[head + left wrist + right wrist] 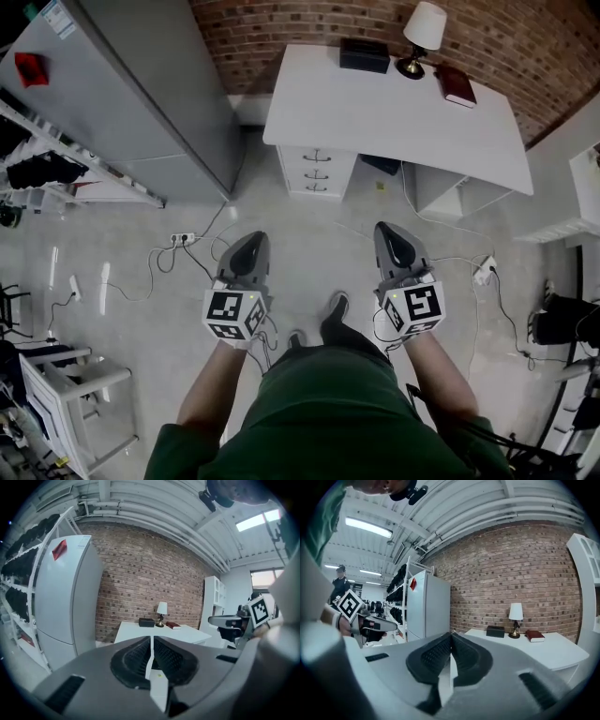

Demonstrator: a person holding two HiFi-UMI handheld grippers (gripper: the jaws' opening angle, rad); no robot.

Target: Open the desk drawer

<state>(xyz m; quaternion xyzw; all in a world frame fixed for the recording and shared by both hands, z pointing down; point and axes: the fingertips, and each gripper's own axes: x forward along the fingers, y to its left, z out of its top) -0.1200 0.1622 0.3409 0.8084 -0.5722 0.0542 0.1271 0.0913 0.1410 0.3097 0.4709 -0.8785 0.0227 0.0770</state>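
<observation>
Drawer stack [316, 165] stands closed under the left end of the white worktop [394, 108], which is against the brick wall. The left gripper [249, 244] and the right gripper [393, 236] hang over the floor, well apart from it. Each has its jaws pressed together on nothing (a lamp [423, 36] and a red book [456, 84] rest on the worktop).

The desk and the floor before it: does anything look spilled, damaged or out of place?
Nothing is spilled or broken. The desk is tidy: lamp upright, book and black box flat, drawers shut. Only loose cables and a power strip lie across the floor before it.
</observation>
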